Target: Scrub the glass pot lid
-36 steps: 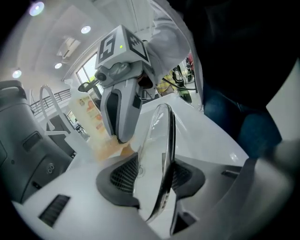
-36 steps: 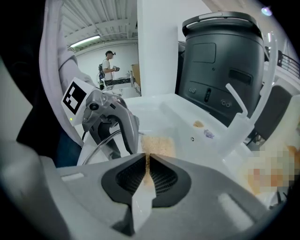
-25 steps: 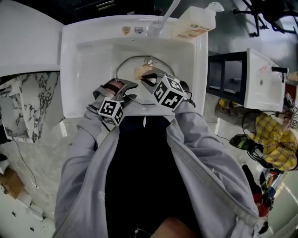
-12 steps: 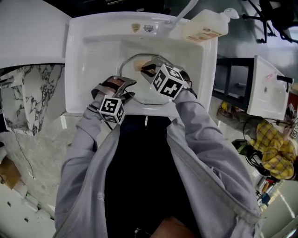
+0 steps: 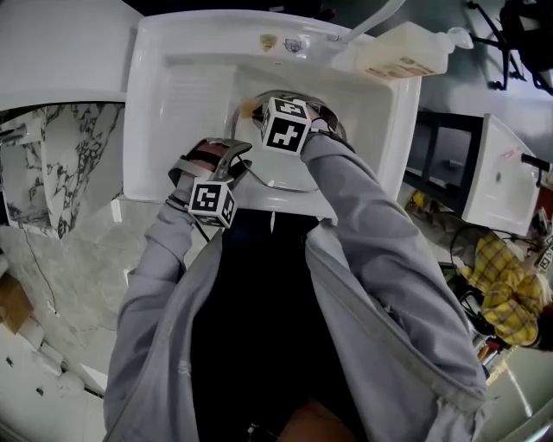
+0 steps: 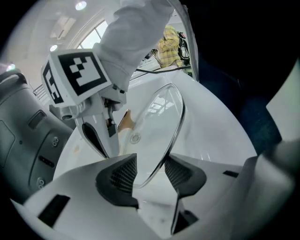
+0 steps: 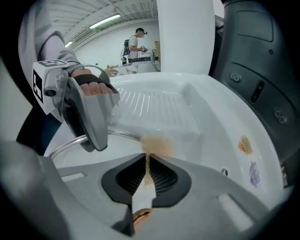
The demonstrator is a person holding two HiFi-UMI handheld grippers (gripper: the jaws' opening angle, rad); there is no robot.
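The glass pot lid (image 5: 287,175) lies in the white sink (image 5: 173,104). My left gripper (image 6: 150,171) stands at the lid's near left edge. The lid's metal rim (image 6: 165,157) runs between its pads. The jaws have just been closing; a gap shows on the left pad's side. My right gripper (image 7: 147,157) is shut on a thin tan scrub pad (image 7: 153,146). It points steeply down over the lid's far part, with the pad (image 5: 251,110) close to the glass (image 7: 119,143). Contact with the glass cannot be made out.
A soap bottle (image 5: 402,52) lies on the sink's back right corner beside the faucet (image 5: 371,22). The drain (image 6: 135,138) shows through the glass. A marble surface (image 5: 60,164) lies left of the sink, a white cabinet (image 5: 492,173) to its right.
My right gripper has moved deeper into the basin and lower, carrying the scrub pad over the lid's far side. The left gripper stays at the near rim.
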